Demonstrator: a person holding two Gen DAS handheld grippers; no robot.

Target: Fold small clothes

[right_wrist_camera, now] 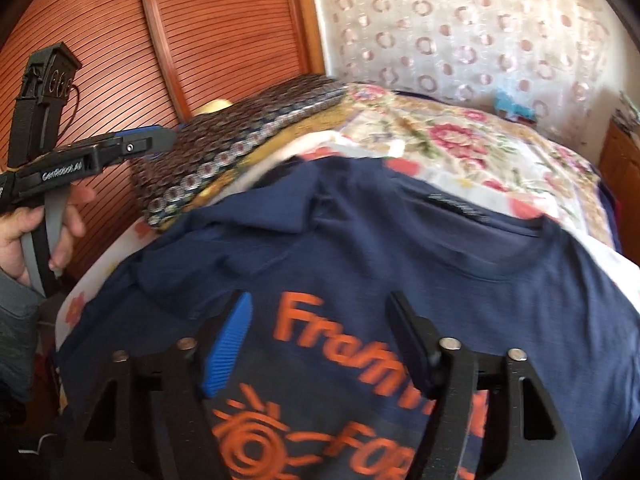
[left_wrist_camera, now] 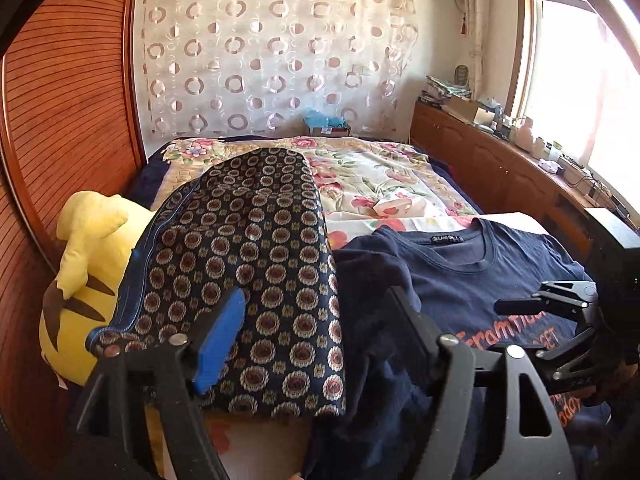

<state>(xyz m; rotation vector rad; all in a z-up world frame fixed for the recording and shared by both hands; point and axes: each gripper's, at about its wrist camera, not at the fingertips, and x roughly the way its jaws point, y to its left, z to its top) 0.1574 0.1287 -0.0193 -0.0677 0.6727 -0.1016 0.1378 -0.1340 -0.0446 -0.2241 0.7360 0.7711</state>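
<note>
Left tool [left_wrist_camera: 316,324] jaws wide apart, gripping nothing, over patterned cushion [left_wrist_camera: 248,272] edge. Right tool [right_wrist_camera: 320,344] also spread, empty, above navy T-shirt [right_wrist_camera: 360,248] lying flat on floral bed [right_wrist_camera: 460,140]. Yellow plush [left_wrist_camera: 88,264] beside cushion, against wooden wardrobe [left_wrist_camera: 72,100].

The left black two-finger gripper [left_wrist_camera: 316,328], one blue ribbed pad and one black, stood with its jaws spread wide. The right black two-finger gripper [right_wrist_camera: 320,340] was likewise agape. A bare left hand [right_wrist_camera: 24,236] clasped the left gripper's handle.
</note>
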